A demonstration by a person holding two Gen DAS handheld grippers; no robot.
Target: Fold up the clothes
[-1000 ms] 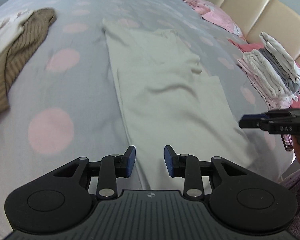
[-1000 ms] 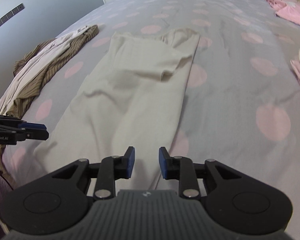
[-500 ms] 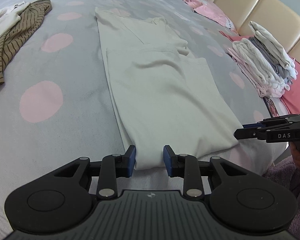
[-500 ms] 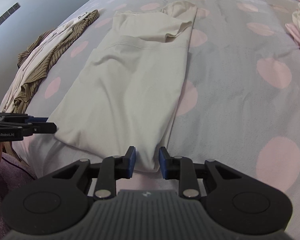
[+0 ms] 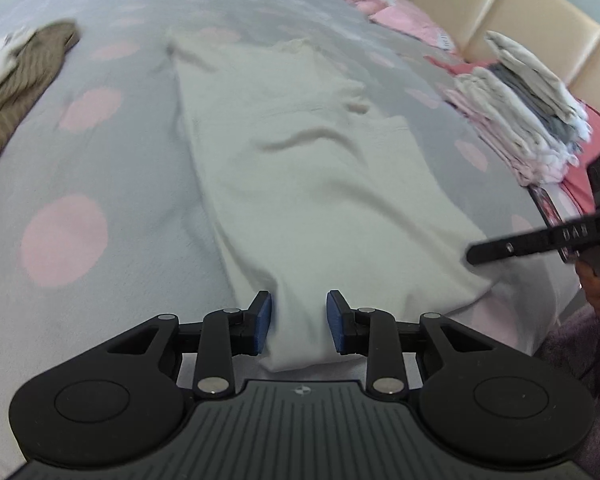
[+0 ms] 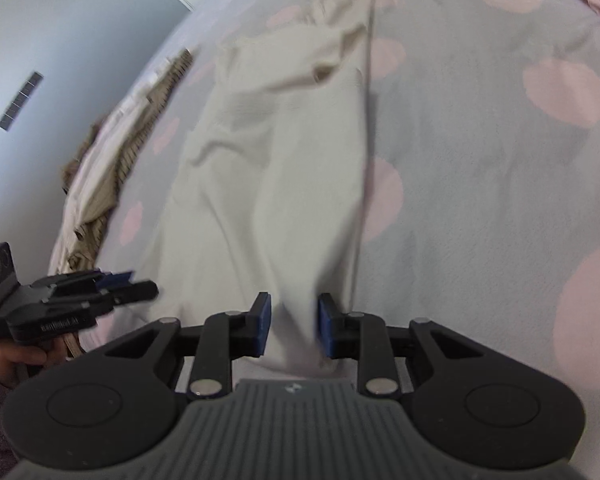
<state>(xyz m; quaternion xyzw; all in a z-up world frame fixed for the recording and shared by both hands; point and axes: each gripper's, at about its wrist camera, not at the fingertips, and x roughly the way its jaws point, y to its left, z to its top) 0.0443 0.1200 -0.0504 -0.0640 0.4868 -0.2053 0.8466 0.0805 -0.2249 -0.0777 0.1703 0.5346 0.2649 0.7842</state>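
1. Cream garment [image 5: 300, 168] lies lengthwise on the grey bedspread with pink dots [image 5: 112, 184], already narrowed into a long strip. Sleeve looks tucked in near the far end, a flap there is lumpy. Judged: side folds done.
2. Near hem end hangs at the bed edge closest to the person. Both near corners sit between tongs.
3. Left tongs [image 5: 299, 322]: partly open, the cream corner fills the gap between the blue pads. Cloth bunches and pulls taut from there, so read as gripped, not just straddled.
4. Right tongs [image 6: 293, 328]: same state, narrow gap, fabric pinched between the pads, tension ridge running up the garment from the grip. View is blurred.
5. Each tongs also shows at the edge of the other view, with a hand behind it.
6. Left to do, as a judgement: carry the near hem toward the far end to halve or third the strip, flatten it, then move it to the pile.
7. Stack of folded clothes [image 5: 528, 120] sits by the beige headboard [image 5: 480, 4], several pieces done.
8. Still unfolded: brown striped garment [image 5: 16, 92] with a pale one crumpled at the bed's left edge; pink items [image 5: 396, 16] near the headboard, fold state unclear.
9. Overall: mid-task, current garment roughly halfway.
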